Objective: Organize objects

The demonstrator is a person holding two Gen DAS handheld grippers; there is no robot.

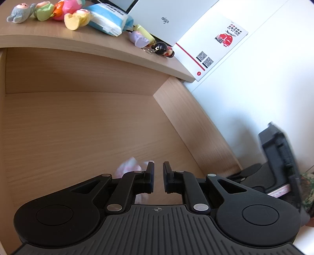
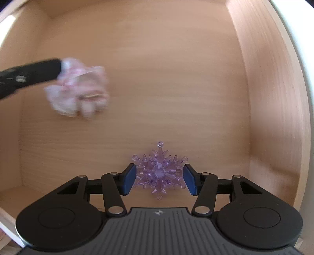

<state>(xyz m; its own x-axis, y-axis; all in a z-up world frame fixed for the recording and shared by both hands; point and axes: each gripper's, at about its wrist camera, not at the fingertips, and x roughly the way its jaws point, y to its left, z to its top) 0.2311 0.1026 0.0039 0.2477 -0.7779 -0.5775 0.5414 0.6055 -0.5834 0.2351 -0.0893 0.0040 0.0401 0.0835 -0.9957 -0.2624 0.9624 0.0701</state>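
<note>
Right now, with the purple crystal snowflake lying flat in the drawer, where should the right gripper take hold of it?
Grip the purple snowflake across its thick faceted centre, coming straight down from above. It lies flat on the drawer floor, and the thin spikes look fragile. The right gripper already straddles it.

The light wooden drawer floor (image 2: 157,88) lies bare across the centre and right of the right wrist view, closed in by its wooden side wall (image 2: 270,98) at the right. Obstacles there: the purple crystal snowflake ornament (image 2: 160,173) at lower centre and the blurred pink-and-white crinkled bundle (image 2: 78,90) at centre left. In the left wrist view, the wooden table top (image 1: 58,41) at upper left is crowded with small plush toys (image 1: 49,11).
</note>
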